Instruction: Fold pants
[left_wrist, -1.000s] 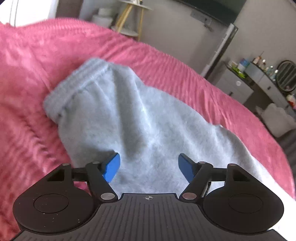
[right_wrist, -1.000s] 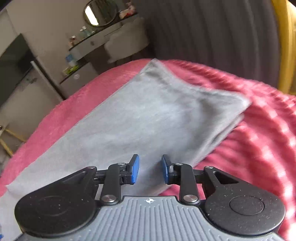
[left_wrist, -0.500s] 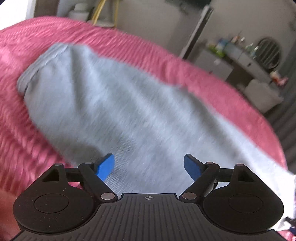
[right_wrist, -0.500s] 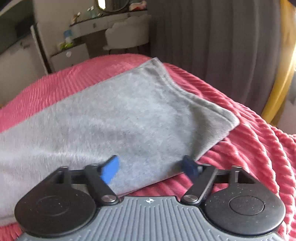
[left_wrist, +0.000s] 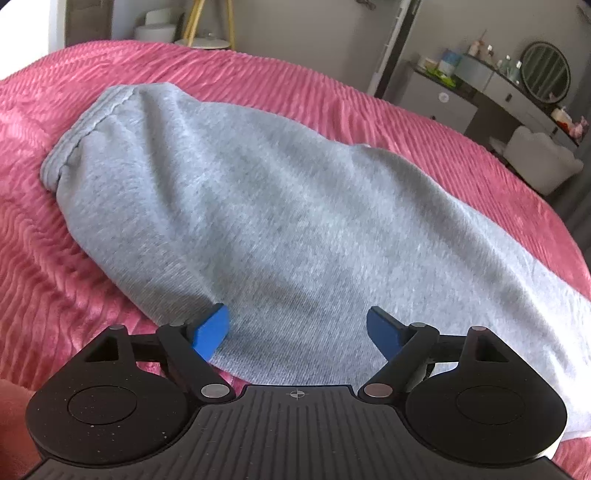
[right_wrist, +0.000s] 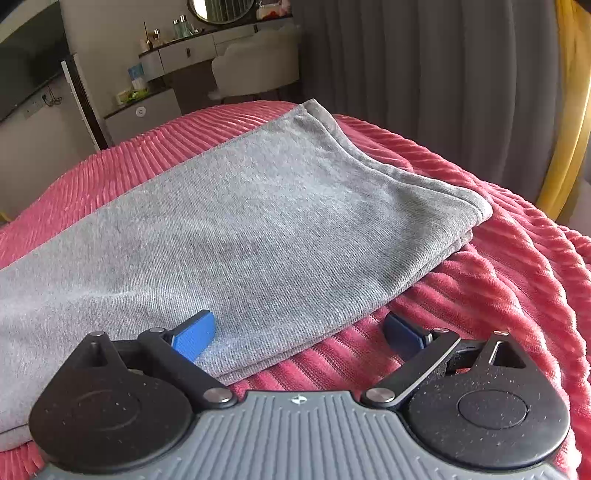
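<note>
Both my grippers' jaws are opening, gripping nothing: right gripper (right_wrist: 299, 334), nearly closed before, straddles grey pants (right_wrist: 229, 225) hem edge; left gripper (left_wrist: 297, 328) over the pants; pink bedspread (right_wrist: 498, 266) free alongside.

Grey pants (left_wrist: 280, 221) cut off at right edge; near hem hidden behind gripper body. Small bottles (right_wrist: 181, 26) on far dresser unreadable.

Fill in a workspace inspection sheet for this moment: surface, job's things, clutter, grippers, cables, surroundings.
Surface: pink ribbed blanket on a bed.
Job's things: grey pants, lying lengthwise, legs stacked, waistband end far in the left view, leg hems in the right view.
Clutter: nothing seen on the bed.
Grippers: left gripper and right gripper, jaws opening, gripping nothing, over the near edge.
Cables: nothing seen.
Surroundings: dresser with round mirror, pale chair, grey curtain.
</note>
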